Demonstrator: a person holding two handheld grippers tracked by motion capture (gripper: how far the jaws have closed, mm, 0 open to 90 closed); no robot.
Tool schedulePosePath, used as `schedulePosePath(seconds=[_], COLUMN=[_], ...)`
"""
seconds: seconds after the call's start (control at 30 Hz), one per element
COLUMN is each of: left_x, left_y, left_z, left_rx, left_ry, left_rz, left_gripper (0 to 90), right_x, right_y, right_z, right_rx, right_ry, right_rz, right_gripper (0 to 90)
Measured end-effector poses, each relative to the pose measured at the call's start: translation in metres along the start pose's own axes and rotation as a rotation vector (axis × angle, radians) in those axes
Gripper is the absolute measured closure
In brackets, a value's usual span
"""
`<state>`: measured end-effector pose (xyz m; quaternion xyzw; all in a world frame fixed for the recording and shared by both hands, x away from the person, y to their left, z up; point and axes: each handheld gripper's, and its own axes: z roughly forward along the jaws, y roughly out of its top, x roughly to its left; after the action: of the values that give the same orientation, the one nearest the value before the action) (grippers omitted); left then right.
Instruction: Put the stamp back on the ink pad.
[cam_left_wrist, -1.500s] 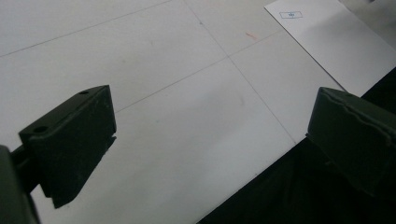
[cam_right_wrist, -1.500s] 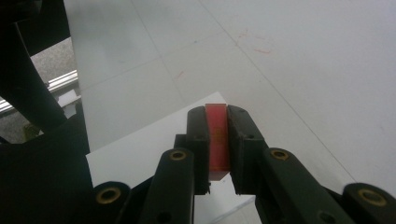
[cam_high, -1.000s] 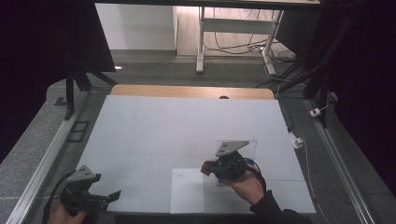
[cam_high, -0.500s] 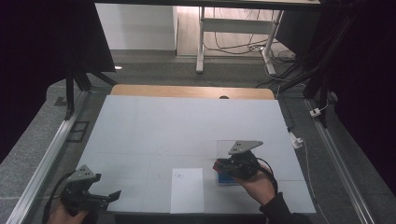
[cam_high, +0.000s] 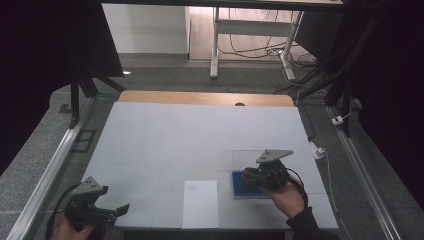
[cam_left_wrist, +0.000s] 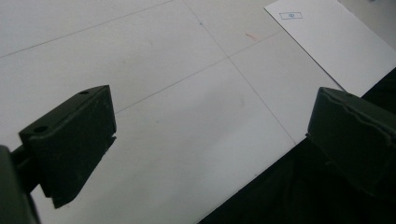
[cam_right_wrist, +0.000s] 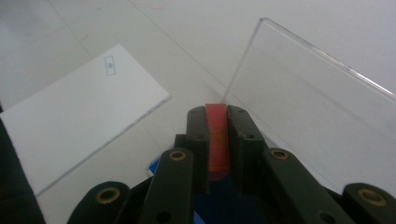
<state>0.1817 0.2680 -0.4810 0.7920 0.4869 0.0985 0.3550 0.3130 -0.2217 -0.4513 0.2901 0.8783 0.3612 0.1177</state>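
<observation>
My left hand (cam_high: 62, 229) came in at the near left corner of the high view, holding the left gripper (cam_high: 112, 212) low and level, pointed to the right. Its two black jaws stood wide apart with nothing between them, as the left gripper view (cam_left_wrist: 210, 140) showed. My right hand (cam_high: 285, 196), in a dark sleeve, reached in from the near right, and the right gripper (cam_high: 246, 175) pointed left. In the right gripper view (cam_right_wrist: 217, 140) its jaws were pressed tight on a thin red piece (cam_right_wrist: 217, 140).
</observation>
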Motion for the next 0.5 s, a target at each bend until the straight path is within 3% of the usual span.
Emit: schedulePosePath(seconds=[0.5], left_x=[0.000], left_y=[0.000], left_z=[0.000], left_rx=[0.001], left_ry=[0.001], left_rz=[0.000], left_gripper=[1.5], right_x=[-0.016], right_y=[-0.018], right_z=[0.001], right_rx=[0.031], right_ry=[-0.073], right_rz=[0.019], right_gripper=[80.2])
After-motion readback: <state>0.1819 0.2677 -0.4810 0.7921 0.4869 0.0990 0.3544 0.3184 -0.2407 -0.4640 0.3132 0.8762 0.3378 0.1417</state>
